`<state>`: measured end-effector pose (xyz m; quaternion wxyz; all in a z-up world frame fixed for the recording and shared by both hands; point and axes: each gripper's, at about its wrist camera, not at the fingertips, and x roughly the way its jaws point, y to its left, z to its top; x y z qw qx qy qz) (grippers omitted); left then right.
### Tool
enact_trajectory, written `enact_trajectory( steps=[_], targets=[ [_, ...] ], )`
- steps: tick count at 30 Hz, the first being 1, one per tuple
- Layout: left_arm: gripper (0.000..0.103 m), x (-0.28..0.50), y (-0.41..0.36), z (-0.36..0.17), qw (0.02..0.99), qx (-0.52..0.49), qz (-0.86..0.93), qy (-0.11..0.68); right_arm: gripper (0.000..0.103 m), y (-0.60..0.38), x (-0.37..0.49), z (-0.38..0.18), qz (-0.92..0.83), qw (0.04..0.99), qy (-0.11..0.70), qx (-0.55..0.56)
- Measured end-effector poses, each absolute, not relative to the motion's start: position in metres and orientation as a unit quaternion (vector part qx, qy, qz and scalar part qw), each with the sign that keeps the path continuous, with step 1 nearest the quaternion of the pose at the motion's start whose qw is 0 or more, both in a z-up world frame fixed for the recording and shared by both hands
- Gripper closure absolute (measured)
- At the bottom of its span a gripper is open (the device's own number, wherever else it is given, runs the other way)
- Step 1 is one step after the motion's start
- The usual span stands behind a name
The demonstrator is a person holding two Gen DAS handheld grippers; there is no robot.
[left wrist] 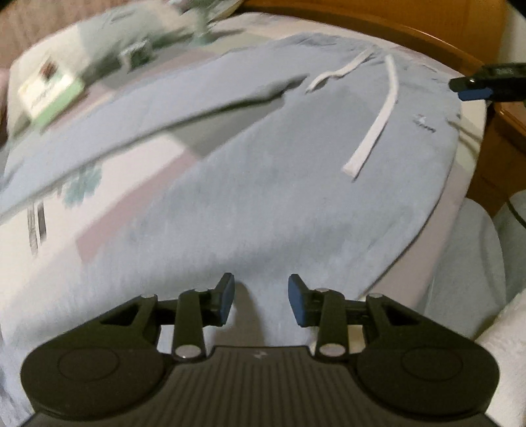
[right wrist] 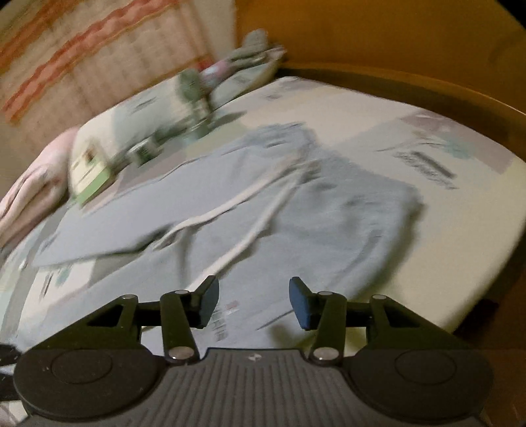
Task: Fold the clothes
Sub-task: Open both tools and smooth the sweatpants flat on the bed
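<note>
Light blue sweatpants (left wrist: pixel 263 170) with a white drawstring (left wrist: pixel 378 121) lie spread on the bed, legs apart, waistband at the far right. My left gripper (left wrist: pixel 261 303) is open and empty, just above the near leg's cuff end. The pants also show in the right wrist view (right wrist: pixel 279 210), blurred by motion. My right gripper (right wrist: pixel 253 302) is open and empty, above the bed sheet at the near edge of the pants. The right gripper's fingertips (left wrist: pixel 473 85) show at the far right of the left wrist view, near the waistband.
The bed has a patterned pale sheet (right wrist: pixel 427 138). A small green and white box (left wrist: pixel 49 95) and folded grey-green bedding (left wrist: pixel 138 36) lie at the far left. A wooden bed frame (left wrist: pixel 427 26) runs along the back and right. Pink cloth (right wrist: pixel 29 187) lies at the left.
</note>
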<state>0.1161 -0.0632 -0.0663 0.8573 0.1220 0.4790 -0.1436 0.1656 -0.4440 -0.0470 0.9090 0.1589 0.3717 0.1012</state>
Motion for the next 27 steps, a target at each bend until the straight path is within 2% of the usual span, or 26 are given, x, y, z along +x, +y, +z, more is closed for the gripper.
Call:
enact_trajectory(
  steps=[4,7,11,18,21,27],
  targets=[
    [0.061,0.096,-0.052,-0.074,0.859,0.085,-0.134,0.488,0.044,-0.401,0.165,-0.047,0.14,0.901,0.387,0.134],
    [0.06,0.082,-0.044,-0.071,0.859,0.071,-0.131,0.489,0.043,-0.364,0.164,-0.052,0.167,0.893,0.404,0.11],
    [0.06,0.065,-0.019,-0.058,0.872,0.046,-0.1,0.477,0.031,-0.317,0.158,-0.054,0.198,0.884,0.415,0.084],
    [0.06,0.014,0.092,-0.049,0.879,-0.08,0.022,0.47,0.022,-0.261,0.134,-0.043,0.242,0.878,0.398,0.106],
    [0.053,-0.01,0.132,-0.055,0.87,-0.141,0.051,0.47,0.019,-0.249,0.123,-0.042,0.26,0.873,0.393,0.125],
    [0.05,-0.036,0.182,-0.074,0.857,-0.232,0.095,0.451,0.017,-0.238,0.107,-0.034,0.261,0.879,0.385,0.107]
  ],
)
